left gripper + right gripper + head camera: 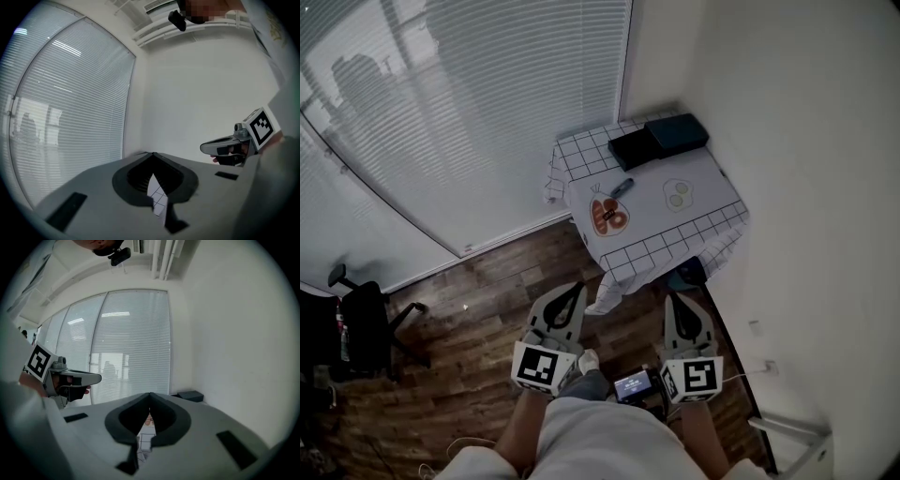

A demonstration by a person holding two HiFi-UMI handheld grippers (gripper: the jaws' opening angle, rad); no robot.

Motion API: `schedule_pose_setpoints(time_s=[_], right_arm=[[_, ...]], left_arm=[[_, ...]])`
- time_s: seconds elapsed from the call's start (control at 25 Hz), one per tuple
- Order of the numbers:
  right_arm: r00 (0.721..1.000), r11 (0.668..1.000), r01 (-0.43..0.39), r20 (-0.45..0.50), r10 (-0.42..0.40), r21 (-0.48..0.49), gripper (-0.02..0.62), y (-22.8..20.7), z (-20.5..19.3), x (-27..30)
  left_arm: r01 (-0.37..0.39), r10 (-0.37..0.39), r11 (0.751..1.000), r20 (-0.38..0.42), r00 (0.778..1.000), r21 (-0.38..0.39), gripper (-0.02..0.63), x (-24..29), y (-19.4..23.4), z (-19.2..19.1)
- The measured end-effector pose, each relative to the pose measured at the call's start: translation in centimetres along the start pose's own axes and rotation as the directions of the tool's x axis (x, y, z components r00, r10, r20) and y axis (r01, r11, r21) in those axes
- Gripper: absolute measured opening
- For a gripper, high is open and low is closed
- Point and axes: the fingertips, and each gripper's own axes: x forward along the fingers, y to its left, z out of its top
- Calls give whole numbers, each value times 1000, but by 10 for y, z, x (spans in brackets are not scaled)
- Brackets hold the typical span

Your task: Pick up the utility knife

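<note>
The utility knife (pixel 622 187), small and dark blue-grey, lies on a checked tablecloth (pixel 666 246) over a small table in the room's corner, next to a red-orange item (pixel 608 217). Both grippers hang over the wooden floor, short of the table's near edge and well away from the knife. My left gripper (pixel 574 289) (pixel 152 153) has its jaws together with nothing between them. My right gripper (pixel 675 300) (pixel 150 393) is shut and empty too. In each gripper view only a sliver of checked cloth (pixel 157 197) (pixel 146 427) shows through the gap behind the jaw tips; the knife is hidden there.
Two dark flat boxes (pixel 659 139) (pixel 190 395) sit at the table's far end, beside a pale mat with green rings (pixel 679 194). White wall runs along the right, window blinds (pixel 469 103) at the left. A black office chair (pixel 366 323) stands far left.
</note>
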Motion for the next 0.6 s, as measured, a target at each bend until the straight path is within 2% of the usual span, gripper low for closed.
schedule_pose_setpoints(time_s=[0.32, 0.6], right_arm=[[1000, 1000, 0, -10, 0, 1, 6, 17, 0, 20], [1000, 1000, 17, 1, -17, -2, 6, 11, 6, 31]], left_arm=[[22, -22, 1000, 1, 1000, 7, 7, 9, 20, 8], [27, -27, 1000, 3, 1000, 3, 7, 21, 28, 10]])
